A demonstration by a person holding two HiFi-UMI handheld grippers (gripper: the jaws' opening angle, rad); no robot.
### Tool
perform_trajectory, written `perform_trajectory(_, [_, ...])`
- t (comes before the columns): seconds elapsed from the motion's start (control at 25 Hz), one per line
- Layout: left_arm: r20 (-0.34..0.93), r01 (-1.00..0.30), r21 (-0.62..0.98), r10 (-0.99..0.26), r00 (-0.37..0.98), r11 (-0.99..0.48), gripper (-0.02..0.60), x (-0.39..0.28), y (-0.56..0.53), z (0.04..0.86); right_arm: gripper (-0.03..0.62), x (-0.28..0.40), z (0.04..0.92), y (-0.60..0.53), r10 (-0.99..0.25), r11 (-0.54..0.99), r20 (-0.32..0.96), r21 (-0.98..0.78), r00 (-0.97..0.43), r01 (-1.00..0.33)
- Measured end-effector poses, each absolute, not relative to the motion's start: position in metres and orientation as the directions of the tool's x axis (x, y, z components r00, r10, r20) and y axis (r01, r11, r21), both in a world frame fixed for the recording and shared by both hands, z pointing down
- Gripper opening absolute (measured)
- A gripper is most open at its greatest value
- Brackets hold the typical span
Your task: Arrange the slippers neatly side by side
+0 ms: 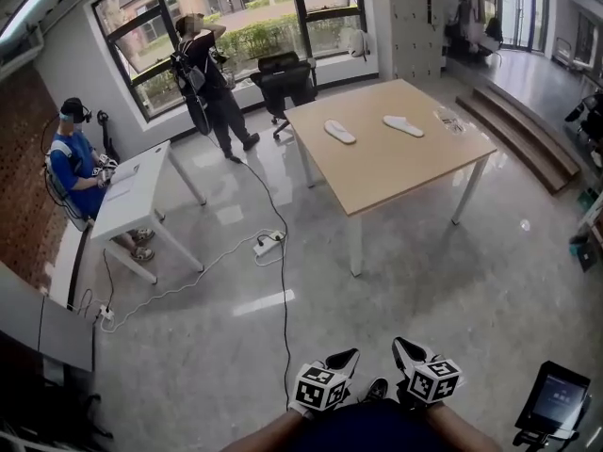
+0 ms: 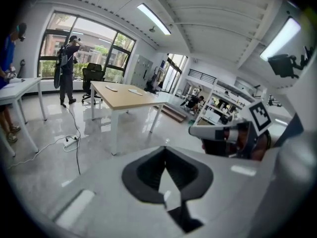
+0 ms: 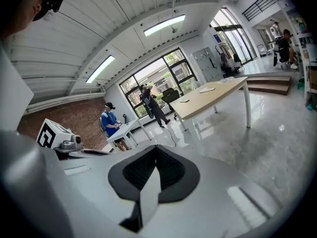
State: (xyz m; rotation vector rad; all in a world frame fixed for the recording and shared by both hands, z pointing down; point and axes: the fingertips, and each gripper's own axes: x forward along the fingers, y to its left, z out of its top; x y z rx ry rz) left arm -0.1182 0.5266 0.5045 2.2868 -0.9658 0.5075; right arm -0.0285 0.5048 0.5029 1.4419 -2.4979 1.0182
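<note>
Sunlit workroom: on the wooden surface [image 1: 396, 163], the left-hand slipper [image 1: 340, 132] and right-hand slipper [image 1: 403, 125] lie apart and askew, well away from the left tongs [image 1: 347, 357] and right tongs [image 1: 402, 347], both shut and empty. Best approach: step close first, then open before gripping.

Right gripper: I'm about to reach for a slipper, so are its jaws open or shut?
Shut: in the right gripper view the right gripper has its two jaws pressed together, with nothing between them.

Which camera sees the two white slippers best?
The head view: both slippers lie apart on the wooden table, seen from above. Both gripper views show them only as tiny, far-off flat shapes.
</note>
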Motion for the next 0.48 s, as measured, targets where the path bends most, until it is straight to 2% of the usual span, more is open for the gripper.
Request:
perform_trajectory(0.24, [0.539, -0.729, 0.376, -0.505, 0.674, -0.571, 0.003, -0.073, 0.491, 0.507, 0.011, 0.013, 0.504, 0.466, -0.757, 0.341, 0.364, -0.488, -0.543, -0.804])
perform_trajectory(0.48, [0.547, -0.733, 0.4, -0.498, 0.673, -0.55, 0.003, -0.058, 0.467, 0.512, 0.011, 0.034, 0.508, 0.442, -0.768, 0.327, 0.364, -0.484, -0.527, -0.812])
